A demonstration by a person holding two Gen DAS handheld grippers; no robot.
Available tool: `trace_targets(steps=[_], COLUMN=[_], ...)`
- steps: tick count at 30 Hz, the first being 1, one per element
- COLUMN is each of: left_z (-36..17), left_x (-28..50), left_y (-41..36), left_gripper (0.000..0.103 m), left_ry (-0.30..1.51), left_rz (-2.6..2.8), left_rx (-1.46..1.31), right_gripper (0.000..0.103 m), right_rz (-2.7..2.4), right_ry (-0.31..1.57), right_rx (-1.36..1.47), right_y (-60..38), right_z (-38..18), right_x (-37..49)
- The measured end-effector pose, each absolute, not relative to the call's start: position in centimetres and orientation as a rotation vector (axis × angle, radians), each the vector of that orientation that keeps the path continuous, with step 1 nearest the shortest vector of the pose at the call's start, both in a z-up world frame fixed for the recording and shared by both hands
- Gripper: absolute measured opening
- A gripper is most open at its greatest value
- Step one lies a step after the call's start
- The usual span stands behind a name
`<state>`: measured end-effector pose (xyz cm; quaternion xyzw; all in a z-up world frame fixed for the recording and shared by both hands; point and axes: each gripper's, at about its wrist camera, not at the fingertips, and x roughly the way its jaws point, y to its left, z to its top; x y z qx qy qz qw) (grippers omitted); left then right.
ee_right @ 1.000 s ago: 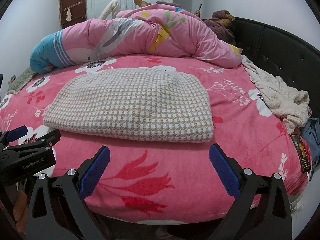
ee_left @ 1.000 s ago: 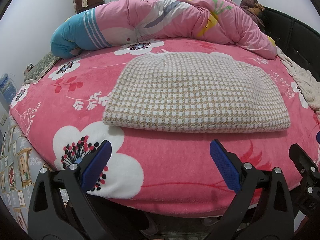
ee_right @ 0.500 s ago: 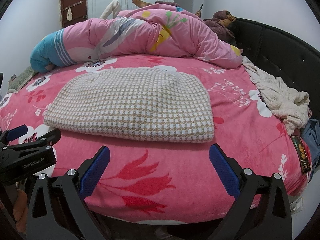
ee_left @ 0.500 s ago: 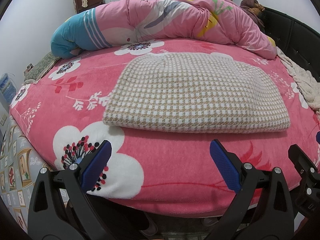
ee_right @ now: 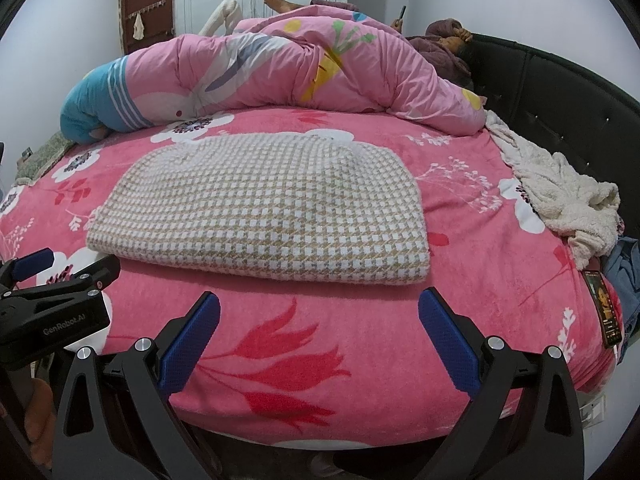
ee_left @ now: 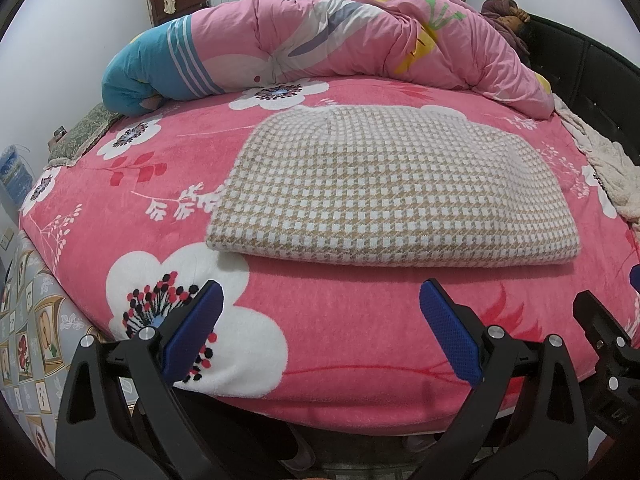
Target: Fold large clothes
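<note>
A beige and white checked garment lies folded in a flat rectangle on the pink flowered bed; it also shows in the right wrist view. My left gripper is open and empty, hovering at the bed's front edge, short of the garment. My right gripper is open and empty too, beside it at the front edge. The left gripper's body shows at the left of the right wrist view.
A pink and blue quilt lies bunched across the far side, over a lying person. A white fleecy cloth and a phone lie at the right edge. A dark headboard curves along the right.
</note>
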<state>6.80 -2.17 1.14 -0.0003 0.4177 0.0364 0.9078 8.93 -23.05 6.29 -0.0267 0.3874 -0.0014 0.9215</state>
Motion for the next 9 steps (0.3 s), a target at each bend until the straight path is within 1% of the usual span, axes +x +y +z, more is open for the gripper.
trace_targets(steps=[9], left_z=[0.95], left_x=[6.93], left_y=[-2.13], left_gripper=[0.095], left_ry=[0.872], left_rz=[0.081], left_rx=[-0.009], right_gripper=[0.097], right_rz=[0.008], right_ry=[0.809], right_rx=[-0.061], right_y=[-23.46], right_z=[5.98], right_x=[9.33])
